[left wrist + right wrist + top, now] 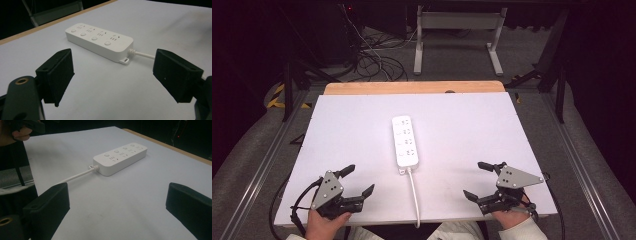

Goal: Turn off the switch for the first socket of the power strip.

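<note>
White table (362, 125), wooden strip along far edge; dark room, tangled cables (372, 55) on floor beyond. Power strip (405, 140) lies mid-table, cord (414, 192) running off near edge. Left gripper (359, 181) and right gripper (476, 180) both spread wide, empty, flanking the cord.

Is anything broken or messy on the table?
Nothing stands out. The white power strip lies flat mid-table, its cord running off the near edge. The left gripper and the right gripper are both open, empty and apart from it.

Bright, evenly lit table (462, 125); dark, dim surroundings; slight softness.
</note>
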### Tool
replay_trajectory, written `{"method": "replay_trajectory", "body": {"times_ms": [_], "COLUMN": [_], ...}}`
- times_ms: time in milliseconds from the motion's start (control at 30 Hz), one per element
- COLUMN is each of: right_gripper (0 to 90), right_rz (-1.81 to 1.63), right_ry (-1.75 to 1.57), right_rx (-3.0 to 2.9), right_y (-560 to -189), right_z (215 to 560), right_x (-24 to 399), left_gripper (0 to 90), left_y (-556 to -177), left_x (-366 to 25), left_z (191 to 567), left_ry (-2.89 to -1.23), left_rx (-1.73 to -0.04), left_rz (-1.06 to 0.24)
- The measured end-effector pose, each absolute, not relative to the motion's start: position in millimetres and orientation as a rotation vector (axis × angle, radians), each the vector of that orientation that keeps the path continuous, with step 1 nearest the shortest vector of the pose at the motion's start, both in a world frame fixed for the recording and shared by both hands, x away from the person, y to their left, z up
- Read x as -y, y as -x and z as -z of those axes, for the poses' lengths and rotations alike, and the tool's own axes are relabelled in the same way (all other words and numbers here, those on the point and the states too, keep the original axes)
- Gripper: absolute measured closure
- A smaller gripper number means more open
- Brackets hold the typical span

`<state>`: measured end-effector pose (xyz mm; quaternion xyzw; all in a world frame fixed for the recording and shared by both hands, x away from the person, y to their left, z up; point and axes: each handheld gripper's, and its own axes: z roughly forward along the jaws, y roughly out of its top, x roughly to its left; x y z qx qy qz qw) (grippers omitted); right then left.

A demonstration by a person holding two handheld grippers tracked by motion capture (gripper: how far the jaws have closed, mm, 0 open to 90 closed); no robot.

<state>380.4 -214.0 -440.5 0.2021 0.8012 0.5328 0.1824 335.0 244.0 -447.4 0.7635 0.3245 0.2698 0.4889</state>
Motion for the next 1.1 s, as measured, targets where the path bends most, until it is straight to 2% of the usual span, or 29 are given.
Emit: {"method": "replay_trajectory", "body": {"times_ms": [400,900,1100], "right_gripper": [5.9,6.1,6.2], "right_rz": [-1.504,-1.495,-1.493], "right_ry": [-0.572,-0.571,-0.58], "right_rx": [-2.267,-2.273,-2.275], "right_y": [-380,-382,-383], "right_z": [441,442,442], "right_x": [214,214,214], "left_gripper": [17.9,19.5,23.0], "left_y": [-333,-333,-337], "left_x": [-242,-240,-235], "left_z": [445,439,432], "left_ry": [-1.878,-1.906,-1.928], "left_rx": [-0.77,-0.757,-0.768], "left_rz": [-0.686,-0.635,-0.663]}}
